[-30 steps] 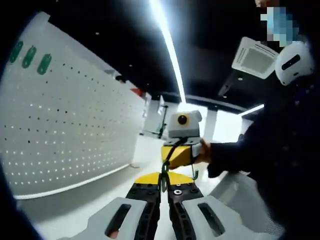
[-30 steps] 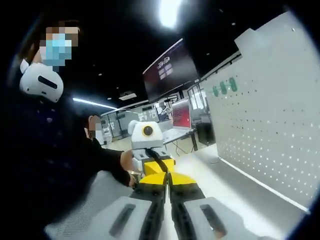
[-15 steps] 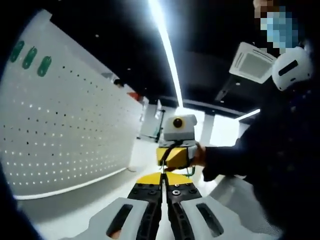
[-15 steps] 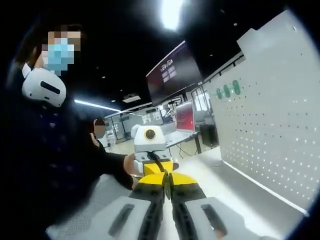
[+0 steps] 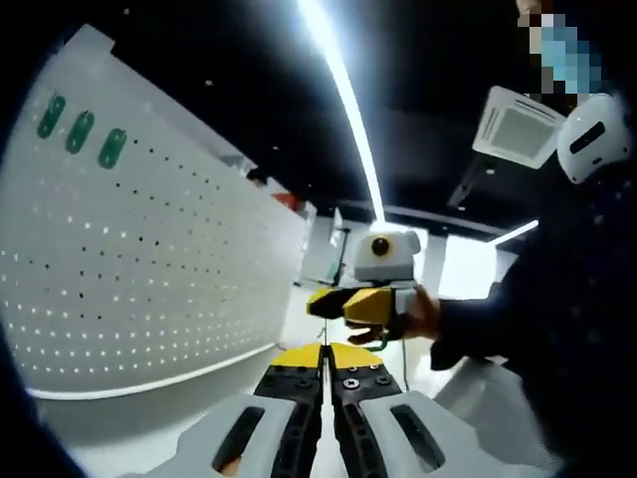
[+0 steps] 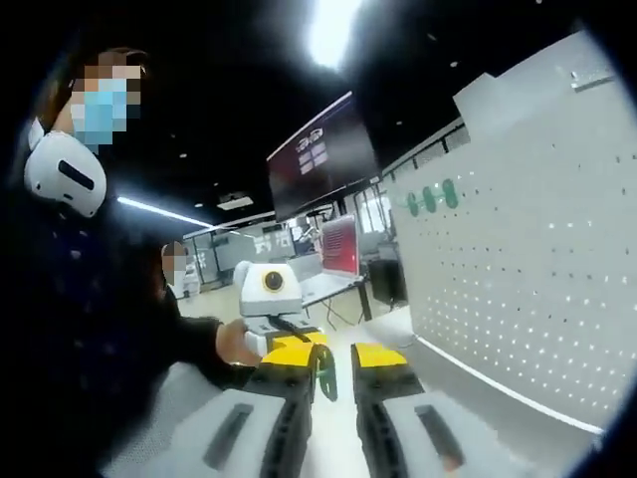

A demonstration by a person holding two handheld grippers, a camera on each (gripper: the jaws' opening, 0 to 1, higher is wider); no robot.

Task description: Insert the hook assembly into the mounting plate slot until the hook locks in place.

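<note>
While the left tongs (image 5: 325,360) pinch the hook (image 6: 325,370), the right tongs (image 6: 336,360) stand spread.

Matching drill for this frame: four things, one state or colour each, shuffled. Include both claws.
Things:
1. large white upright panel
2. three oval marks near the panel's top corner
3. left claw with yellow-tipped black jaws
4. right claw with yellow-tipped black jaws

States:
a. green
b. jaws apart
c. rows of small holes
d. jaws together

Pairs: 1-c, 2-a, 3-d, 4-b
</note>
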